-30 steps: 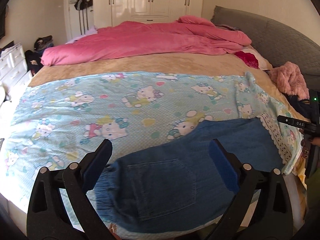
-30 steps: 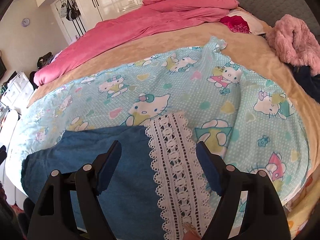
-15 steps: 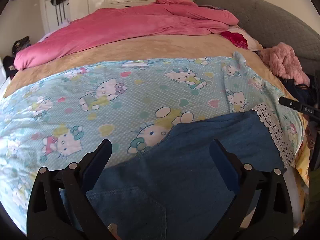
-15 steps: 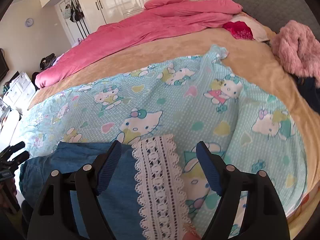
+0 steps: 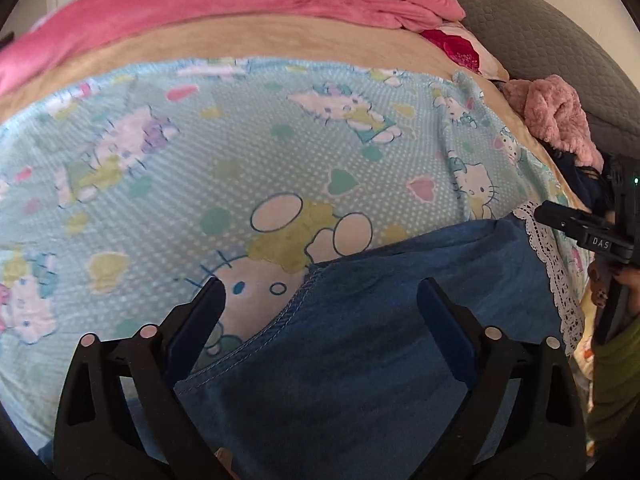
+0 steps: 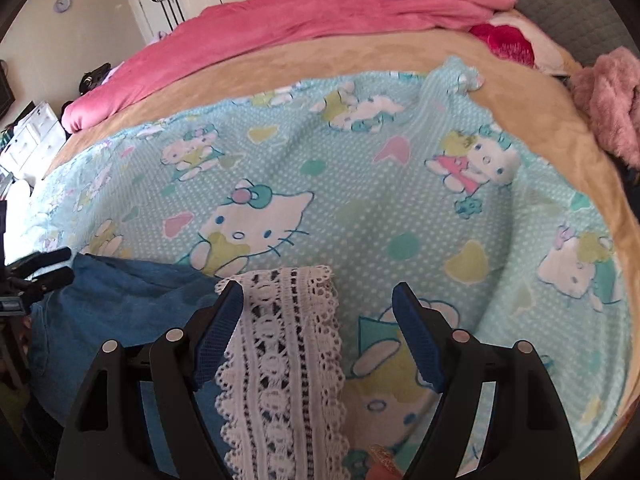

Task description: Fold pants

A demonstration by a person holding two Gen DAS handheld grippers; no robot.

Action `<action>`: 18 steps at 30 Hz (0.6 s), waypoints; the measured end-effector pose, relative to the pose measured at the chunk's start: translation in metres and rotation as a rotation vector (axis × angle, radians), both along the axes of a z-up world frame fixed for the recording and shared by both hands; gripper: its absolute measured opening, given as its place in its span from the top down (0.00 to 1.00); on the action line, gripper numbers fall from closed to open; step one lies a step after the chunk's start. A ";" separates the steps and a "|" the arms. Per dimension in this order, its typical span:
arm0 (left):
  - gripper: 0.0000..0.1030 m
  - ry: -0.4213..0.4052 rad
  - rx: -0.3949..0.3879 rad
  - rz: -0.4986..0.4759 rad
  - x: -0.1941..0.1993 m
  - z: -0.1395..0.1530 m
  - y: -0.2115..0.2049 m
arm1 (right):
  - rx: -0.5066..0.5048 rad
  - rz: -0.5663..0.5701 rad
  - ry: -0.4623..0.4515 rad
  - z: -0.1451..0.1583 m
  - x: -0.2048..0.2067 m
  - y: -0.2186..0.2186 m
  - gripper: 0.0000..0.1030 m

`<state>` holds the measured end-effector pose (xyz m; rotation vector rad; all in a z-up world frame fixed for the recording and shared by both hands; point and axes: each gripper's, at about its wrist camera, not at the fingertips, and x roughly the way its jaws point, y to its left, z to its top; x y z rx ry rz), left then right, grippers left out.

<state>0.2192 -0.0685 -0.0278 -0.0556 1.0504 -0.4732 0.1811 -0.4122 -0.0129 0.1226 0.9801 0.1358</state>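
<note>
With both my left tongs (image 5: 320, 304) and right tongs (image 6: 318, 308) spread wide, gripping nothing, I judged the pants (image 5: 380, 340) soft, floppy denim, best pinched at the lace hem (image 6: 280, 340).

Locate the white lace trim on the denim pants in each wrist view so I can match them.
Left wrist: white lace trim runs down the right side, edging the denim pants.
Right wrist: it lies bottom centre, between the open right gripper fingers.
Shared landmark: the fluffy pink garment, far right in both views.
</note>
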 end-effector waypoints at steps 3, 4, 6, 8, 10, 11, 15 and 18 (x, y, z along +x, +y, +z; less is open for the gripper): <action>0.16 0.029 -0.062 0.007 0.006 -0.011 -0.001 | 0.048 0.019 0.021 -0.010 0.008 0.000 0.26; 0.28 0.018 -0.064 0.002 0.005 -0.011 -0.003 | 0.060 0.019 0.033 -0.015 0.011 0.000 0.26; 0.77 0.023 -0.073 -0.034 0.001 -0.011 -0.011 | 0.084 0.041 0.048 -0.021 0.014 0.002 0.39; 0.98 0.035 -0.092 -0.063 -0.004 -0.009 -0.014 | 0.082 0.071 0.044 -0.023 0.014 0.008 0.55; 0.99 0.005 -0.079 -0.078 -0.009 -0.003 -0.014 | 0.111 0.095 0.030 -0.022 0.010 0.011 0.72; 0.99 -0.010 -0.083 -0.075 -0.010 0.001 -0.013 | 0.117 0.101 0.014 -0.020 0.007 0.012 0.78; 1.00 -0.086 -0.080 -0.046 -0.006 0.023 -0.010 | 0.130 0.084 -0.083 -0.001 0.000 0.008 0.82; 1.00 -0.112 -0.029 -0.044 0.005 0.031 -0.021 | 0.098 0.088 -0.136 0.017 0.008 0.009 0.82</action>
